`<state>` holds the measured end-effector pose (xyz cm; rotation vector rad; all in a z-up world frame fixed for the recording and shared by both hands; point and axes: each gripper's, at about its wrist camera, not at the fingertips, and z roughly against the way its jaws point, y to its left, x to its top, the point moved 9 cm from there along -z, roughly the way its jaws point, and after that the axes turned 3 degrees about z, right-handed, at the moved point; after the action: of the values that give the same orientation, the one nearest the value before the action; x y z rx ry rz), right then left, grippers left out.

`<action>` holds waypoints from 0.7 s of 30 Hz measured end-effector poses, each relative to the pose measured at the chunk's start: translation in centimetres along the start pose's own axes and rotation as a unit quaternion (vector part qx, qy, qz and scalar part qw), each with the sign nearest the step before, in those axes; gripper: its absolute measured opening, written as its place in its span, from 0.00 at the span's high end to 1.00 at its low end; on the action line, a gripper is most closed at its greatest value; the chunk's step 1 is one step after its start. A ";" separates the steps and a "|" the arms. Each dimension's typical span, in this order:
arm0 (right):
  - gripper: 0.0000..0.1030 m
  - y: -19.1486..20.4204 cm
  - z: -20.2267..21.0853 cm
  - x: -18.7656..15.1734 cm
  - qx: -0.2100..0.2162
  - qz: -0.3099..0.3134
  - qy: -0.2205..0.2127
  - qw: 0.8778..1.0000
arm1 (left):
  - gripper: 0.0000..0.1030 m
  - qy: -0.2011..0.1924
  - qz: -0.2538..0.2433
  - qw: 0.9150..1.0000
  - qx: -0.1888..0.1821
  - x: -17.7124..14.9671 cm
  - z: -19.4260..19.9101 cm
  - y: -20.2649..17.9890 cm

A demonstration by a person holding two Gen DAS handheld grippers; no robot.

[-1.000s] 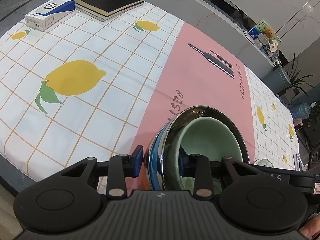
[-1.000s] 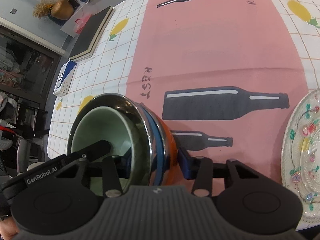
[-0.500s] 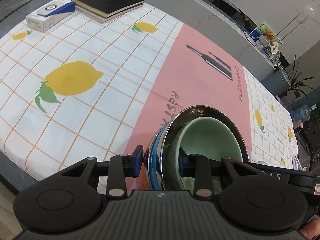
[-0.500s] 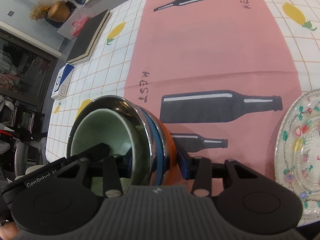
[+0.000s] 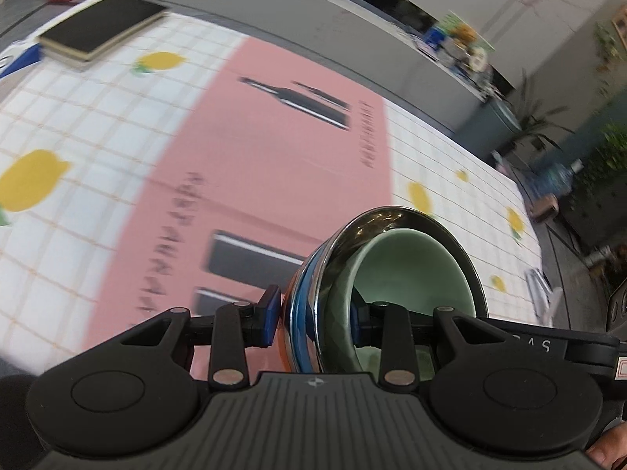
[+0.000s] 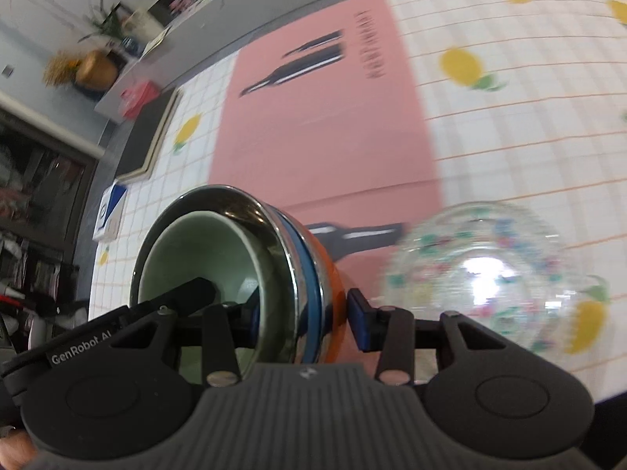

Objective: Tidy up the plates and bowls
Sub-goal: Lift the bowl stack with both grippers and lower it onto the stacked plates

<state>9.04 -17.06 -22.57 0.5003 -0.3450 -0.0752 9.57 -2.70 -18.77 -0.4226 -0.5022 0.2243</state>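
Both claws grip one stack of bowls (image 5: pixel 392 274) by its rim: the left claw (image 5: pixel 313 315) and the right claw (image 6: pixel 301 309) each pinch a side. The stack hangs tilted above the table (image 5: pixel 274 164), near the glass plate (image 6: pixel 474 274). Best to move both claws together, so nothing slips. A book (image 5: pixel 98 27) lies far off, with plants (image 6: pixel 102 19) behind.

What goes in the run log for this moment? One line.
left gripper: shut on bowl stack | right gripper: shut on bowl stack | glass plate: on table, right of stack
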 end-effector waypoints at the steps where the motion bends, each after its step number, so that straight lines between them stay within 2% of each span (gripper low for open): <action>1: 0.59 -0.9 0.7 0.1 -0.003 -0.004 -0.004 1.000 | 0.63 0.003 -0.006 1.000 -0.005 -0.2 -0.4 -1.1; 8: 0.59 -7.8 4.3 0.5 -0.022 -0.038 -0.023 0.999 | 0.64 0.028 -0.037 0.999 -0.021 -2.2 -3.5 -6.3; 14: 0.60 -10.4 4.5 0.4 -0.025 -0.051 -0.019 0.998 | 0.64 0.048 -0.046 0.998 -0.016 -3.4 -5.5 -7.9; 21: 0.60 -12.0 4.0 0.4 -0.022 -0.057 -0.013 0.998 | 0.64 0.058 -0.048 0.997 -0.006 -4.0 -6.4 -8.0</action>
<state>8.24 -29.52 -24.93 0.4757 -0.3396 -0.1987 10.26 -13.19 -21.94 -0.4193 -0.4078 0.1038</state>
